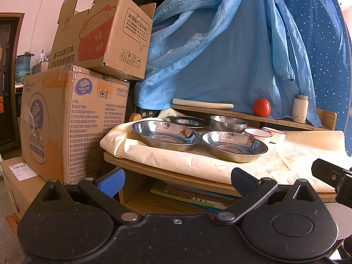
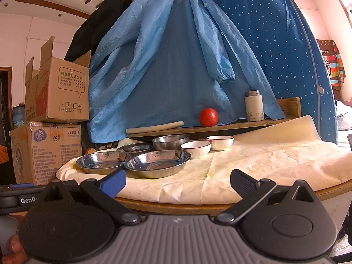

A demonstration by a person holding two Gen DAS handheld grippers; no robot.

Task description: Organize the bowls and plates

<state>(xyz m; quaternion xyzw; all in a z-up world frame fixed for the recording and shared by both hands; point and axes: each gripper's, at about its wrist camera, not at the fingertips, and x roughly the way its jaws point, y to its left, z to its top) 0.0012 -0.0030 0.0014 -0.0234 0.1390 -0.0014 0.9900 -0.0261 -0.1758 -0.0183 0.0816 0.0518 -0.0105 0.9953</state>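
On the paper-covered table stand two wide steel plates, one at the left and one at the right. Behind them are a smaller steel plate, a steel bowl and two white red-rimmed bowls. The right wrist view shows the same set: plates, steel bowl, white bowls. My left gripper is open and empty, below the table's front edge. My right gripper is open and empty, just before the front edge.
A raised wooden shelf at the back holds a tomato, a white flask and a rolled sheet. Blue garments hang behind. Cardboard boxes are stacked at the left. Books lie under the tabletop.
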